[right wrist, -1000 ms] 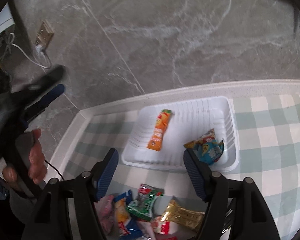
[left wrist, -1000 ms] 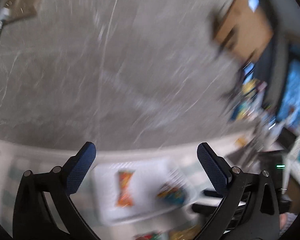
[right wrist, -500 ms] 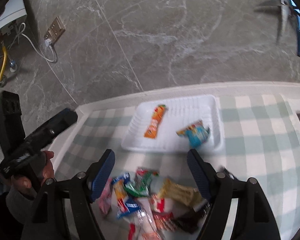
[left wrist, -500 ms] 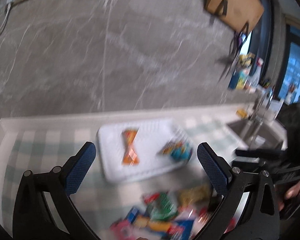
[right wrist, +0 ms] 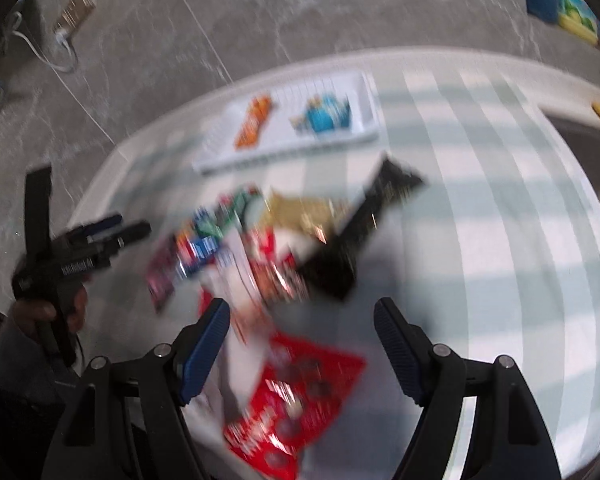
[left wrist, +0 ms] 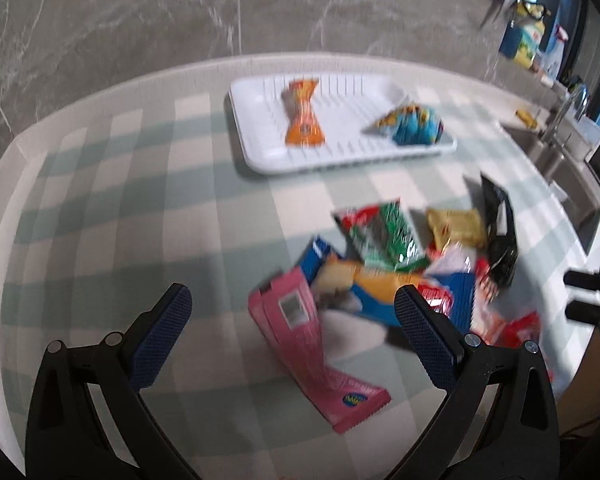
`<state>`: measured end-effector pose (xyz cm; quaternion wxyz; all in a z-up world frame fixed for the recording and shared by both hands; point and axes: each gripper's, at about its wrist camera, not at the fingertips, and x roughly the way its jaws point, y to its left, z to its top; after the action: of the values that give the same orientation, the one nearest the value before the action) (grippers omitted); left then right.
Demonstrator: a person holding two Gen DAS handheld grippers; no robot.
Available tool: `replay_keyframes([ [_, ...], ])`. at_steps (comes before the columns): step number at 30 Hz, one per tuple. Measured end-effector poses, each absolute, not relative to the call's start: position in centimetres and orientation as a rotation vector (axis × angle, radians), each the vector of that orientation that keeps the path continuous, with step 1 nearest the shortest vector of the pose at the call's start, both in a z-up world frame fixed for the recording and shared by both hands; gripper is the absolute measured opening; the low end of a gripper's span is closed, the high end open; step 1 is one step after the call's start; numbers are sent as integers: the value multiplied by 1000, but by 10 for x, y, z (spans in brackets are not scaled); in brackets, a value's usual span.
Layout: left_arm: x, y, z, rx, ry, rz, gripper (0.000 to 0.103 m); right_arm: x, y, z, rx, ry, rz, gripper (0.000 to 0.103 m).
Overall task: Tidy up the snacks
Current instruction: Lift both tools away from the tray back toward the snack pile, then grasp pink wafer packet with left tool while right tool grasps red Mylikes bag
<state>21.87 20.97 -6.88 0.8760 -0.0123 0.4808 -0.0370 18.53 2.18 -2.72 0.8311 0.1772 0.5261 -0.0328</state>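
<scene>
A white tray (left wrist: 260,160) on the checked cloth holds an orange packet (left wrist: 303,120) and a blue packet (left wrist: 414,126). A heap of loose snacks lies nearer: a pink packet (left wrist: 312,344), a green packet (left wrist: 384,236), a gold packet (left wrist: 456,226), a black packet (left wrist: 500,240). My left gripper (left wrist: 292,304) is open and empty above the pink packet. My right gripper (right wrist: 302,316) is open and empty above a red packet (right wrist: 300,400). The tray (right wrist: 364,96) and the black packet (right wrist: 352,248) also show in the right wrist view, blurred.
A grey marble wall (left wrist: 180,12) stands behind the counter. A sink with a tap (left wrist: 560,128) lies at the right. Bottles (left wrist: 524,36) stand at the far right. A wall socket with a cable (right wrist: 72,16) is at the left.
Both grippers have pulled back and tilted down toward the counter. The snack heap now fills the near view and the tray sits farther away. Both stay open.
</scene>
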Motion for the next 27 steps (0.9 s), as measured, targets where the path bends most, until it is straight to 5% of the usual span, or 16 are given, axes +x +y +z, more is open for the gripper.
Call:
replay_keyframes([
  [16,228,203,-98,-11,1114,-25,99,167,55,-70,345,1280,-84,72],
  [19,230,204,-107,1,1151,-27,72,167,56,-72,338,1288,-88,67],
  [27,228,211,-106,-3,1127,-68,27,167,53,-69,367,1269,-58,42],
])
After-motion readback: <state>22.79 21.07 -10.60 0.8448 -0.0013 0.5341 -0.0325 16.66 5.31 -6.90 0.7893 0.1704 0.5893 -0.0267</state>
